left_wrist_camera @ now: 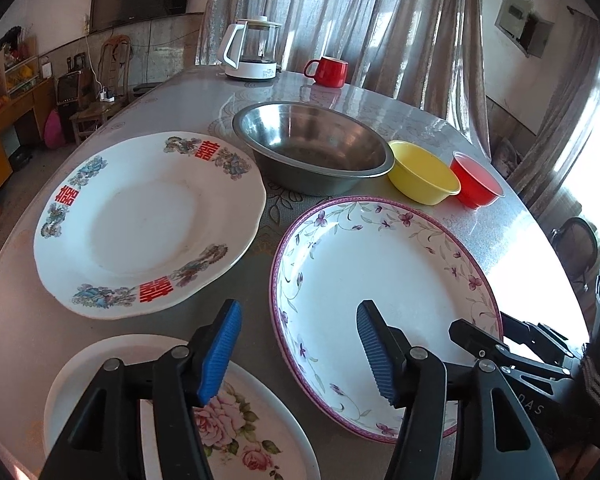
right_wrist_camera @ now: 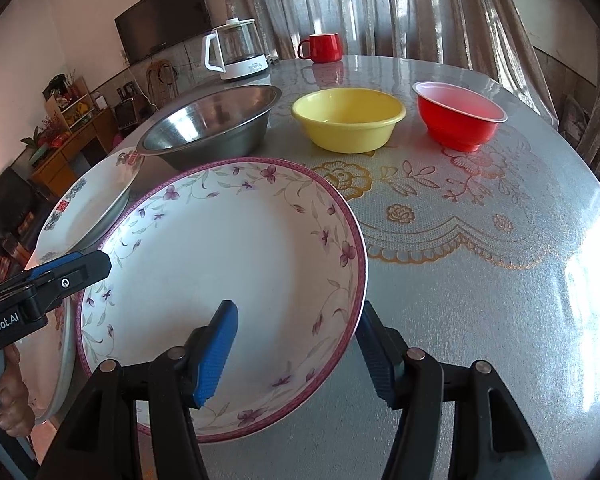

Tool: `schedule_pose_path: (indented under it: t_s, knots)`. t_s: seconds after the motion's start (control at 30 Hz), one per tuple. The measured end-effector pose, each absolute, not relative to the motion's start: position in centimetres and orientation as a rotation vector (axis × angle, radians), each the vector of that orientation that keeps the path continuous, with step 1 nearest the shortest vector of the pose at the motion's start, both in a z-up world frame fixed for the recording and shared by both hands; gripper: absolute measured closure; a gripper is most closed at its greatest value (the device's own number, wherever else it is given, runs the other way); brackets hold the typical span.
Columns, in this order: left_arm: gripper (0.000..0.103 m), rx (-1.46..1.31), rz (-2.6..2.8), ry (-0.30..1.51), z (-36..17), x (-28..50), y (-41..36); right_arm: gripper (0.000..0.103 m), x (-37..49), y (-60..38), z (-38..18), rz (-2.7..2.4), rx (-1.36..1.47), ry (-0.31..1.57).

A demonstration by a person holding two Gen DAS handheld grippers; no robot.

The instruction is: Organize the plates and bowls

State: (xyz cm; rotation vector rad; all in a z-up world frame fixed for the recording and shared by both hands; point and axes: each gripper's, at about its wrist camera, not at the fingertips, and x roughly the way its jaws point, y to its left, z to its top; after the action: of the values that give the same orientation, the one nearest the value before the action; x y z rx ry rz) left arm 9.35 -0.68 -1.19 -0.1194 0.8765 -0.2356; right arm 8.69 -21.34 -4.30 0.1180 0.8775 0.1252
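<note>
Purple-rimmed plate [right_wrist_camera: 220, 280] sits between the wide-spread right gripper [right_wrist_camera: 296, 354]; left gripper [left_wrist_camera: 300, 354], also wide, hovers at nine o'clock.

Bare table [right_wrist_camera: 480, 280] lies right of the purple-rimmed plate [right_wrist_camera: 220, 260].

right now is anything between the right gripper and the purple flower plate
Nothing visible. The right gripper is open and already straddles the near right rim of the purple flower plate, one finger over the plate and the other outside the rim.
</note>
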Motion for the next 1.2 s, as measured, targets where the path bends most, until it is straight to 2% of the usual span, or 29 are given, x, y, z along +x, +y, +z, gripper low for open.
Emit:
schedule_pose_path:
  t_s: [0.17, 0.27, 0.33, 0.47, 0.63, 1.1, 1.2]
  knots:
    - [0.041, -0.127, -0.225, 0.858, -0.6, 8.4, -0.1, 0.042, 8.3, -21.1, -3.6, 0.105, 0.102, 0.862]
    - [0.036, -0.138, -0.212, 0.831, -0.1, 7.8, 0.7, 0.042, 7.8, -20.9, -2.6, 0.081, 0.083, 0.829]
    - [0.028, -0.151, -0.202, 0.808, 0.4, 7.4, 1.5, 0.042, 7.5, -20.8, -1.9, 0.063, 0.067, 0.803]
    - [0.024, -0.174, -0.161, 0.748, 1.5, 6.7, 3.7, 0.042, 7.3, -20.4, -0.5, 0.075, 0.065, 0.754]
    - [0.013, -0.202, -0.083, 0.716, 2.1, 6.5, 7.2, 0.039, 7.7, -18.5, 0.7, 0.215, 0.091, 0.728]
    - [0.013, -0.277, 0.047, 0.757, 0.5, 9.1, 15.2, 0.039, 13.5, -8.8, 0.4, 0.528, 0.091, 0.806]
    - [0.016, -0.314, 0.057, 0.792, -0.1, 10.4, 16.8, 0.039, 15.6, -7.5, 0.1, 0.546, 0.096, 0.825]
